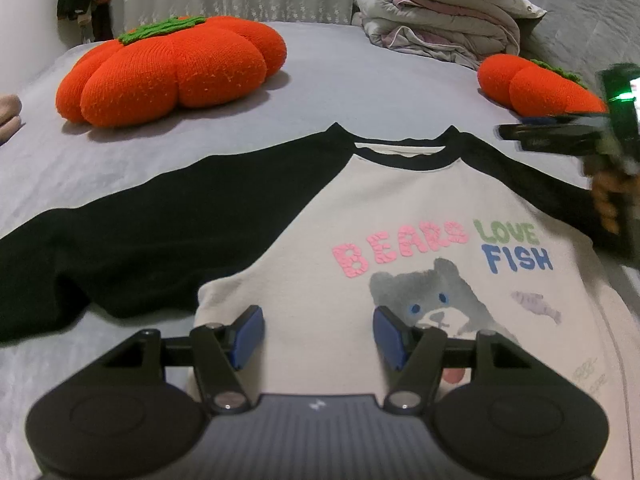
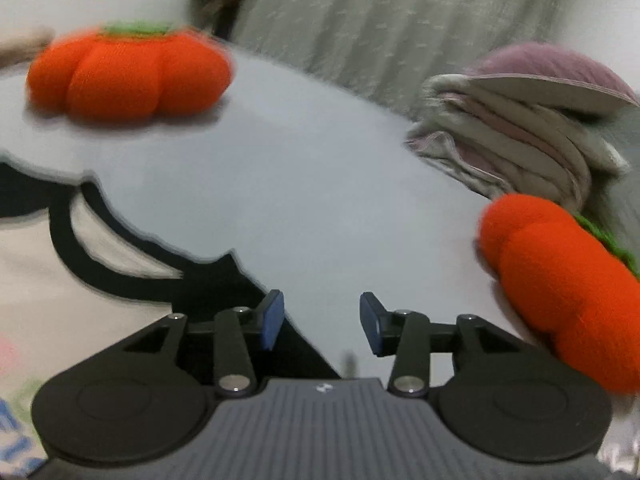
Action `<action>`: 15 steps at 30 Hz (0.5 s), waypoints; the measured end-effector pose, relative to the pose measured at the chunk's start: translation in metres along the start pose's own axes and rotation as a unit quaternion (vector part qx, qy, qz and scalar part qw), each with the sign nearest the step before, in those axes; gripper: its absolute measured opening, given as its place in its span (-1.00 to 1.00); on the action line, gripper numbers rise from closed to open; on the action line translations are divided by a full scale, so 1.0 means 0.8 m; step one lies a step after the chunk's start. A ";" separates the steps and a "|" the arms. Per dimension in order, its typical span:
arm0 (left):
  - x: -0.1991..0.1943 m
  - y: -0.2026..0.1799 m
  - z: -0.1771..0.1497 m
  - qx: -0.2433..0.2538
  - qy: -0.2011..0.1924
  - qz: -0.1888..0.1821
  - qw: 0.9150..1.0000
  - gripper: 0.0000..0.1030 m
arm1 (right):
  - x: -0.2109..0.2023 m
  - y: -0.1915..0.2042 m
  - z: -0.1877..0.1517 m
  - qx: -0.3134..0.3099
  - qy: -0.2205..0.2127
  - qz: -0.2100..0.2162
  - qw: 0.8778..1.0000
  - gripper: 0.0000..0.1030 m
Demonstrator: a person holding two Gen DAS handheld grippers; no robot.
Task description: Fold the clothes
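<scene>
The shirt (image 1: 400, 216) lies flat on the bed (image 1: 340, 92), ready for folding, left claw (image 1: 318, 334) agape over its hem, right claw (image 2: 322, 326) empty, parted near the three-o'clock sleeve.

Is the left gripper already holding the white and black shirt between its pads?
No, the left gripper is open above the shirt, which lies flat on the bed with no cloth pinched between the blue pads.

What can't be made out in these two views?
- Shirt hem: left wrist view, hidden behind the left gripper.
- Right sleeve end: same view, covered by the blurred right gripper.
- Shirt print: right wrist view, cut off by the edge and blurred.
</scene>
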State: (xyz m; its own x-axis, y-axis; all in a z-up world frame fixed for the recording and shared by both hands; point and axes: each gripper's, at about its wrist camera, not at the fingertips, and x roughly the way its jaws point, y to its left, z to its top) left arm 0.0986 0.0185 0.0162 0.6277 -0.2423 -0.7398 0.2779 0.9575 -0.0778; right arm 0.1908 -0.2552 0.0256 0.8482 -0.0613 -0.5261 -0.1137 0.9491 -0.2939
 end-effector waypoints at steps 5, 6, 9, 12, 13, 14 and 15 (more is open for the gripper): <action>0.000 -0.001 0.001 -0.003 0.001 0.001 1.000 0.22 | -0.055 -0.051 -0.034 0.116 0.040 0.038 0.992 -0.36; 0.001 -0.001 0.001 -0.002 0.000 0.002 1.000 0.22 | -0.069 -0.053 -0.045 0.122 0.046 0.043 0.991 -0.73; 0.001 -0.004 0.000 -0.001 -0.001 0.007 1.000 0.22 | -0.112 -0.047 -0.073 0.107 0.057 0.049 0.991 -0.79; 0.001 -0.006 -0.002 0.003 -0.003 0.011 1.000 0.22 | -0.132 -0.042 -0.090 0.110 0.060 0.060 0.990 -0.79; 0.001 -0.007 -0.002 0.004 -0.003 0.012 1.000 0.22 | -0.131 -0.040 -0.094 0.115 0.065 0.060 0.989 -0.79; 0.001 -0.006 -0.003 0.005 -0.004 0.012 1.000 0.22 | -0.124 -0.040 -0.097 0.119 0.072 0.056 0.989 -0.79; 0.000 -0.006 -0.003 0.004 -0.003 0.011 1.000 0.22 | -0.116 -0.039 -0.101 0.126 0.080 0.054 0.987 -0.79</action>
State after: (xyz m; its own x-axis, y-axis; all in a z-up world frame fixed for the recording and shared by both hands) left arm 0.0960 0.0144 0.0149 0.6386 -0.2227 -0.7366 0.2700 0.9612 -0.0566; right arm 0.0737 -0.3040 0.0188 0.7433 0.0163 -0.6687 -0.0506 0.9982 -0.0318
